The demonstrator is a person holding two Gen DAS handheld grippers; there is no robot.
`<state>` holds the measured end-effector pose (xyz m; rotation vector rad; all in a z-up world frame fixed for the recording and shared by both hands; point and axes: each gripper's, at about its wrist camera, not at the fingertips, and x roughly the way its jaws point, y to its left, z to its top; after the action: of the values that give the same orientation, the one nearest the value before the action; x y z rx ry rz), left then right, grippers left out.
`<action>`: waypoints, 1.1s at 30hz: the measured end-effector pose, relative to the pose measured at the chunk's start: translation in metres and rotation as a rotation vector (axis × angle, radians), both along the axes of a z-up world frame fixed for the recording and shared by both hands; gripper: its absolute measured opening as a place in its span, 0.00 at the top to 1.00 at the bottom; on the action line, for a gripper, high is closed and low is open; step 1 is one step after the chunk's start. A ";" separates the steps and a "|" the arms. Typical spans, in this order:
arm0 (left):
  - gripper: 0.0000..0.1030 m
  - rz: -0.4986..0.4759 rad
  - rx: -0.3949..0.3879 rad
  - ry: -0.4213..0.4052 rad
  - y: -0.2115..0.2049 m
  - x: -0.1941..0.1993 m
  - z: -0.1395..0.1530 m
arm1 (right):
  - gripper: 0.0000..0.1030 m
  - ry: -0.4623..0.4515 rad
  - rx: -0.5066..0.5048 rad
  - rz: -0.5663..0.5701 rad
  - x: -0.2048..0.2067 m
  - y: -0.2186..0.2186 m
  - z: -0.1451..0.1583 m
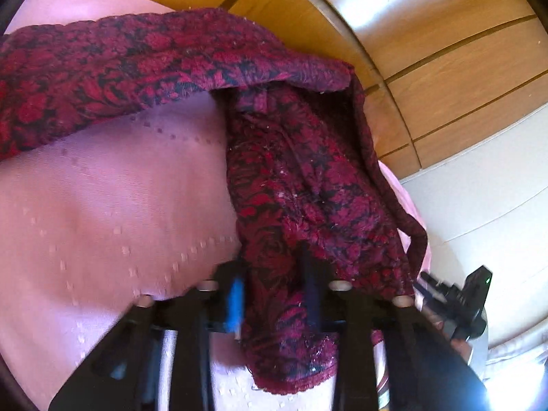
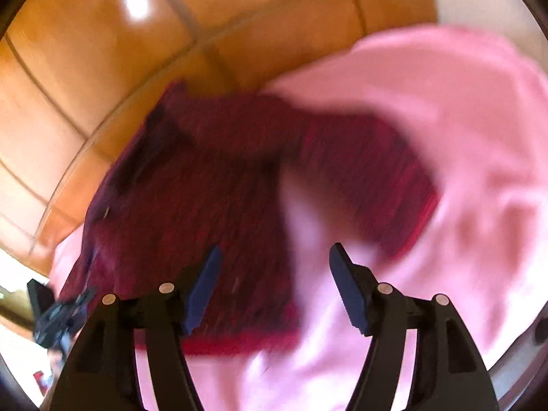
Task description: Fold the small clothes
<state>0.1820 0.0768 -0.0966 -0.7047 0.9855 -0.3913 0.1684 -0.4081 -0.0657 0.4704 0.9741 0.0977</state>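
A dark red floral-patterned small garment (image 1: 308, 178) lies on a pink cloth (image 1: 113, 205). My left gripper (image 1: 274, 294) is shut on the garment's near edge, which bunches between the fingers and hangs over them. One part stretches away to the upper left. In the blurred right wrist view the same garment (image 2: 212, 188) lies on the pink cloth (image 2: 462, 137). My right gripper (image 2: 274, 287) is open and empty just above the garment's near hem.
The pink cloth covers a surface beside an orange-brown tiled floor (image 1: 445, 51) (image 2: 85, 68). The other gripper shows at the lower right of the left wrist view (image 1: 459, 304) and at the lower left of the right wrist view (image 2: 58, 315). A white surface (image 1: 486, 205) lies at right.
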 end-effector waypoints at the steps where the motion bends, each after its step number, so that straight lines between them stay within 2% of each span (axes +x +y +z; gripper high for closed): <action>1: 0.85 0.001 0.002 0.003 -0.001 0.003 -0.001 | 0.38 0.018 0.003 0.005 0.000 0.005 -0.007; 2: 0.87 0.004 0.009 -0.003 0.001 0.000 0.001 | 0.39 0.039 0.009 0.007 0.002 0.008 -0.016; 3: 0.88 0.009 0.024 -0.014 0.002 0.000 0.005 | 0.48 0.059 0.031 0.005 0.007 0.008 -0.023; 4: 0.89 0.015 0.040 -0.026 0.002 0.003 0.011 | 0.62 0.070 0.056 0.005 0.011 0.011 -0.027; 6: 0.89 0.024 0.058 -0.066 0.008 -0.003 0.028 | 0.79 0.062 0.058 0.017 0.018 0.016 -0.024; 7: 0.89 0.027 0.068 -0.089 0.011 -0.004 0.036 | 0.80 0.041 0.044 0.040 0.020 0.022 -0.013; 11: 0.90 0.056 0.102 -0.174 0.041 -0.017 0.072 | 0.83 -0.069 -0.012 0.152 0.010 0.058 0.033; 16: 0.91 0.097 0.144 -0.189 0.085 -0.050 0.085 | 0.85 -0.105 -0.011 0.287 -0.016 0.102 0.052; 19: 0.91 0.114 0.167 -0.158 0.108 -0.084 0.077 | 0.85 -0.090 -0.015 0.369 -0.044 0.123 0.046; 22: 0.91 0.139 0.156 -0.119 0.121 -0.119 0.064 | 0.86 -0.064 -0.034 0.431 -0.076 0.133 0.033; 28: 0.91 0.173 0.129 -0.045 0.124 -0.194 0.039 | 0.86 0.017 -0.098 0.469 -0.120 0.135 0.002; 30: 0.91 0.182 0.136 -0.022 0.114 -0.207 0.030 | 0.86 0.049 -0.114 0.458 -0.131 0.131 -0.006; 33: 0.87 0.186 0.135 -0.013 0.105 -0.203 0.026 | 0.86 0.070 -0.145 0.446 -0.117 0.132 -0.008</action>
<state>-0.0207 0.1818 -0.0706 -0.6644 0.9165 -0.1649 0.0515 -0.2761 -0.0733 0.1179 1.1341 0.4112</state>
